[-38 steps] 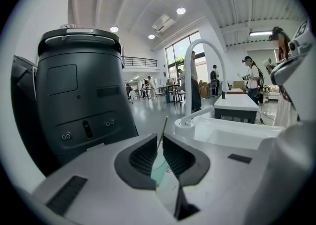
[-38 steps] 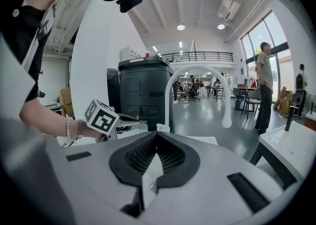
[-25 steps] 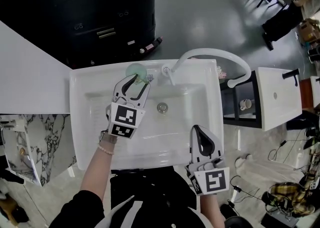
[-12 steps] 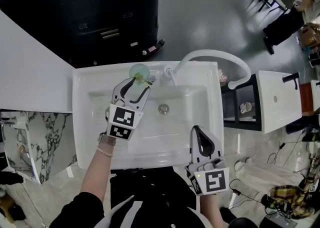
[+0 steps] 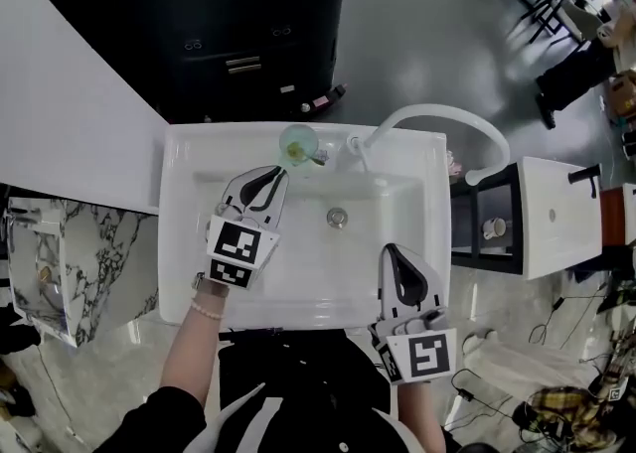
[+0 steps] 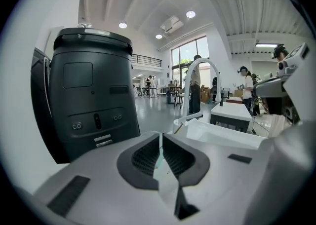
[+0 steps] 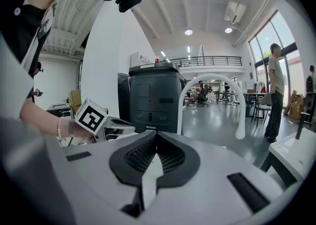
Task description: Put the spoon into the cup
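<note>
- Spoon (image 5: pixel 295 150) showed only as a small yellowish piece inside the cup (image 5: pixel 299 142). In the left gripper view a thin tan stick leaned up out of the cup beside the foot of the faucet (image 5: pixel 437 111).
- The cup, pale green and see-through, stood upright on the back edge of the sink (image 5: pixel 179 242), a little left of the middle of that edge and just left of the faucet's foot.
- The white faucet arched from the back edge out past the sink's right back corner.
- The left gripper (image 5: pixel 275 175) hung over the left back part of the basin, its tips near the cup but apart from it. Its jaws had just been closing. In its own view the dark pads stood all but together, with only a thin slit between them and nothing in it.
- The right gripper (image 5: pixel 390 250) was at the front edge of the sink, toward the right front corner, well apart from the cup. Its jaws were pressed together and held nothing.
- The drain (image 5: pixel 338 216) lay in the middle of the basin, between the two grippers.
- A dark cabinet (image 5: pixel 248 34) stood behind the sink's back edge.
</note>
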